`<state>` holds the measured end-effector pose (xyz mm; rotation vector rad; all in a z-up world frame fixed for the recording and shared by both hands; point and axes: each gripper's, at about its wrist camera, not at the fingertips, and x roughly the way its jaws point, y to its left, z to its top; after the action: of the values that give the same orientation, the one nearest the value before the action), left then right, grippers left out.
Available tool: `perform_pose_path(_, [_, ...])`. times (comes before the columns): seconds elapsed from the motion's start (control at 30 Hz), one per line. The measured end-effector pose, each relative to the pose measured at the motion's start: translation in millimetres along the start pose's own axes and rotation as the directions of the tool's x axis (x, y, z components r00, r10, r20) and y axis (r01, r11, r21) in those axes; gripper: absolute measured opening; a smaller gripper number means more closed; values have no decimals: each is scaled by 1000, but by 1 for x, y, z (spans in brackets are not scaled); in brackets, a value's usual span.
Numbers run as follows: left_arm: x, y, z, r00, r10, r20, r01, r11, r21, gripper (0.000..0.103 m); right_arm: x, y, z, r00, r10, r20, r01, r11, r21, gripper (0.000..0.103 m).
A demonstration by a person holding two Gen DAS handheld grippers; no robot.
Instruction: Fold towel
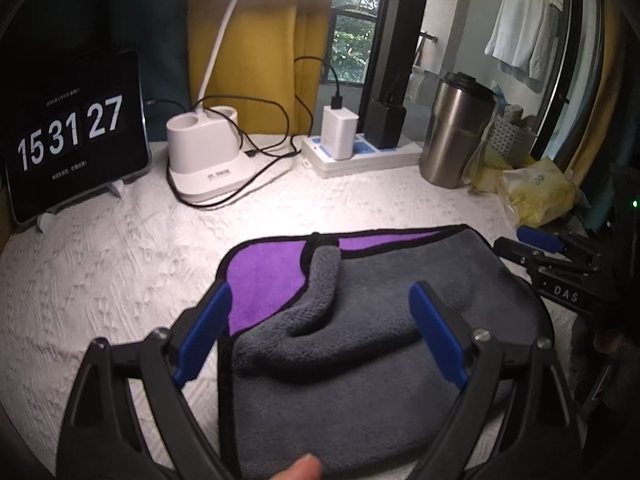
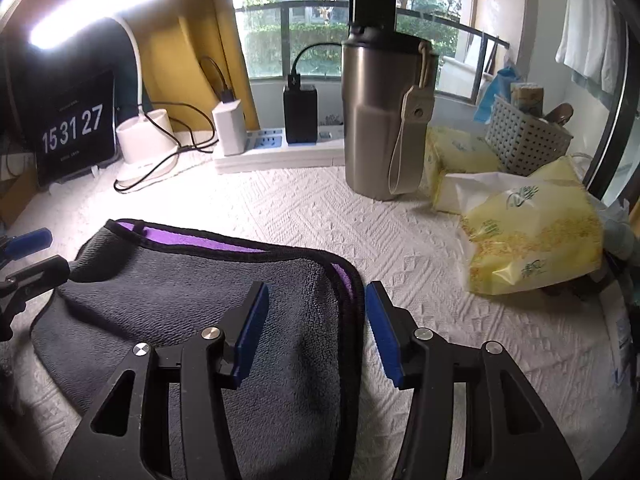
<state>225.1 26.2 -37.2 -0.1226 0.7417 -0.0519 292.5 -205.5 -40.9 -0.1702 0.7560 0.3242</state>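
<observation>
- Left wrist view: the left gripper (image 1: 320, 332) hangs just above the towel (image 1: 400, 360), its blue pads spread wide with nothing between them.
- The towel lies on the white textured tablecloth (image 1: 120, 264), folded over so the grey side faces up, with the purple side (image 1: 264, 276) showing at the far left corner; a rumpled grey ridge runs across the middle.
- The right gripper (image 1: 536, 242) shows at the towel's right edge; from here I cannot tell how its jaws stand.
- Behind stand a tablet clock (image 1: 76, 136), a white lamp base (image 1: 208, 152), a power strip (image 1: 360, 156) and a steel tumbler (image 1: 456, 132).
- Right wrist view: the right gripper (image 2: 316, 328) is released, jaws apart, straddling the towel's (image 2: 180, 304) black-trimmed right edge, left pad over grey cloth, right pad over the tablecloth (image 2: 440, 320).
- A yellow packet (image 2: 532, 236) lies to the right, well apart from the towel.
</observation>
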Motion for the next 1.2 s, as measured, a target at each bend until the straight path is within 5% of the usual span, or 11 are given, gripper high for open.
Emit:
perform_pose_path(0.43, [-50, -18, -10, 996, -4, 91, 3, 1000, 13, 91, -67, -1, -5, 993, 13, 114, -14, 1000, 14, 53])
perform_pose_path(0.8, [-94, -31, -27, 971, 23, 239, -39, 997, 61, 91, -115, 2, -22, 977, 15, 213, -16, 1000, 3, 53])
perform_pose_path(1.2, [-129, -32, -47, 934, 37, 355, -49, 998, 25, 91, -180, 6, -49, 918, -15, 395, 23, 1000, -16, 53])
